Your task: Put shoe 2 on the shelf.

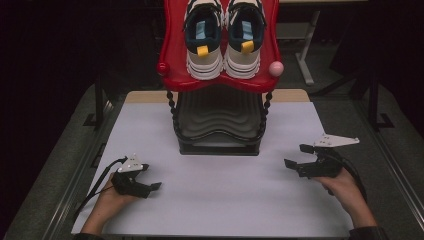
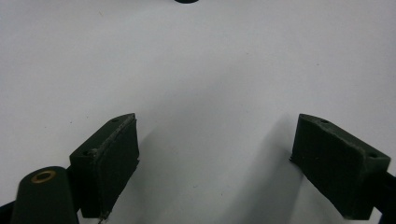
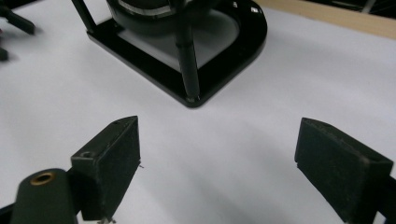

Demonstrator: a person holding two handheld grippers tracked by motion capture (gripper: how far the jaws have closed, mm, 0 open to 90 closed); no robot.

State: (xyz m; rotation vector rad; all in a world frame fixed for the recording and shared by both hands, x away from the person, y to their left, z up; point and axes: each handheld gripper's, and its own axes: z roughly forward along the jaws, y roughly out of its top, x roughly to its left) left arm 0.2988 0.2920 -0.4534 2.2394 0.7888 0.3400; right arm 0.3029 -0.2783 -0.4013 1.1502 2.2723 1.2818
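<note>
From above, the left gripper (image 1: pixel 150 186) sits near the desk's (image 1: pixel 220 200) near left corner, and the right gripper (image 1: pixel 296 156) is by the right edge. Both have their jaws wide apart, with nothing in them. The rack (image 1: pixel 220 125) stands at the middle of the far edge, with two shoes (image 1: pixel 224 40) on its red top.

In the left gripper view, the jaws are wide open over bare desk (image 2: pixel 201 70).

In the right gripper view, the jaws are wide open and touch nothing. The rack's black base (image 3: pixel 187 70) is just ahead.

Shoes (image 1: pixel 222 37) on rack's top shelf (image 1: pixel 172 50), rack (image 1: pixel 218 120) between left gripper (image 1: pixel 152 187) and right gripper (image 1: pixel 295 156)
</note>
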